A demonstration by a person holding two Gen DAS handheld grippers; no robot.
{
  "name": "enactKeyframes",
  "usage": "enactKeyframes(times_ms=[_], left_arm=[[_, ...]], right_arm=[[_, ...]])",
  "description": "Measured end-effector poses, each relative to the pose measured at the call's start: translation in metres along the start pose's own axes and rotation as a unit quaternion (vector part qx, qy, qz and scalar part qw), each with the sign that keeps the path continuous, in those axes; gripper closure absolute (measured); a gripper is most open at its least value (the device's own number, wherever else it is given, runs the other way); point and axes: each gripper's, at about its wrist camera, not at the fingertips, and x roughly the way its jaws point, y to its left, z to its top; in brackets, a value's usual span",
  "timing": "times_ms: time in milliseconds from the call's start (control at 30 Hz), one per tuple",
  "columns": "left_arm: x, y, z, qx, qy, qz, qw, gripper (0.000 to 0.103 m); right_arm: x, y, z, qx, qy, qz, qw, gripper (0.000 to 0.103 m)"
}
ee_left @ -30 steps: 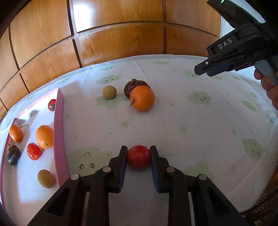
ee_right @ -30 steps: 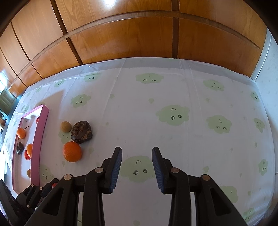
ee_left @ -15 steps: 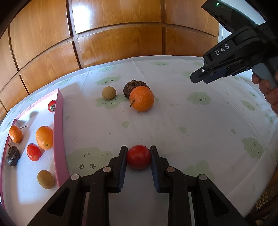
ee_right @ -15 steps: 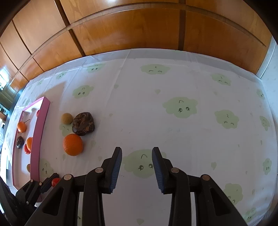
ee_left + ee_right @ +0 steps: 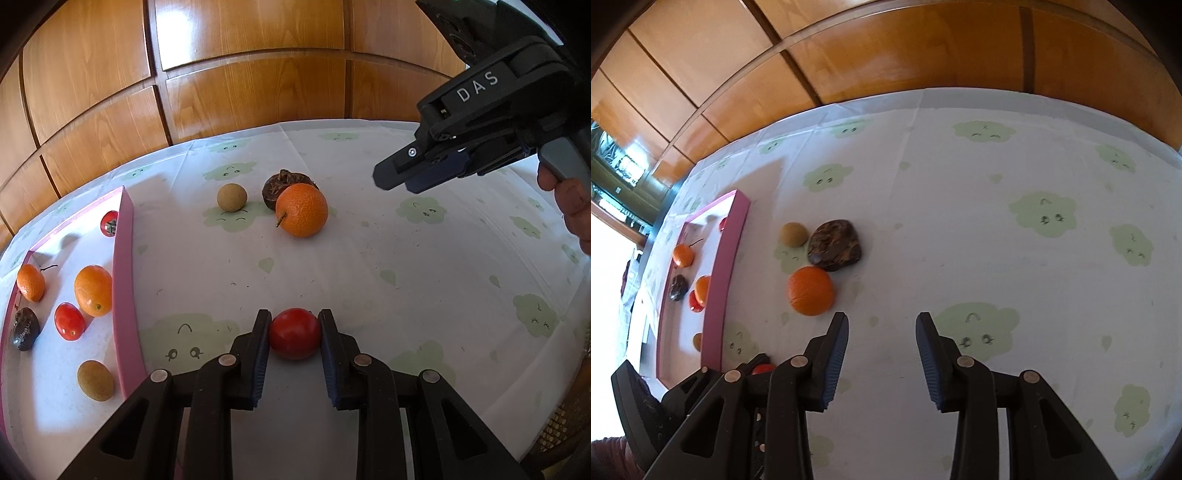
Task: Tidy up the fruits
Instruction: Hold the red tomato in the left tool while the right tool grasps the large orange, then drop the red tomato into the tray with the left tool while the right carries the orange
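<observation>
Currently left hand-held gripper point(image 5: 294, 334) clamps a round red tomato point(image 5: 294, 333) just above the desk point(image 5: 424, 288), pink-rimmed tray point(image 5: 123, 280) to its left, likely destination. Right hand-held gripper point(image 5: 882, 345), empty, jaws opening, nears the orange citrus fruit point(image 5: 810, 291).

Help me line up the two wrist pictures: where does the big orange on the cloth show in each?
Left wrist view: orange, upper centre, in front of the dark fruit.
Right wrist view: orange, left of centre, just beyond the claw tips.
Shared landmark: pink tray, left of it in both.
</observation>
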Motion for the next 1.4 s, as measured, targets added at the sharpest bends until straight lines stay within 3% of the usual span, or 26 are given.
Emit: enactKeyframes(times_ms=[200,333,633,733,867,1000,1200,1400], left_arm=[[0.0,0.001,0.0,-0.003,0.0,-0.003,1.0,0.077],[-0.001,0.001,0.0,-0.004,-0.001,-0.005,1.0,0.077],[-0.001,0.001,0.0,-0.008,-0.001,-0.009,0.9999,0.077],[-0.001,0.002,0.001,-0.009,-0.001,-0.011,0.9999,0.077],[-0.001,0.002,0.001,-0.011,-0.001,-0.013,0.9999,0.077],[-0.001,0.001,0.001,-0.012,-0.001,-0.013,0.9998,0.077],[0.0,0.001,0.005,-0.008,0.011,-0.008,0.9999,0.077],[0.0,0.008,0.015,-0.023,0.034,-0.025,0.9988,0.078]], right_arm=[[0.007,0.021,0.001,-0.012,0.006,0.038,0.999,0.063],[0.016,0.034,0.008,-0.005,0.003,0.035,0.999,0.046],[0.054,0.057,0.024,-0.016,0.024,0.016,0.999,0.046],[0.055,0.062,0.023,-0.044,0.019,-0.02,0.999,0.068],[0.045,0.068,0.011,-0.111,0.032,-0.061,0.991,0.068],[0.034,0.053,-0.004,-0.136,0.045,-0.091,0.986,0.068],[0.026,0.028,-0.012,-0.104,0.028,-0.063,0.992,0.068],[0.027,0.033,-0.012,-0.112,0.023,-0.064,0.991,0.068]])
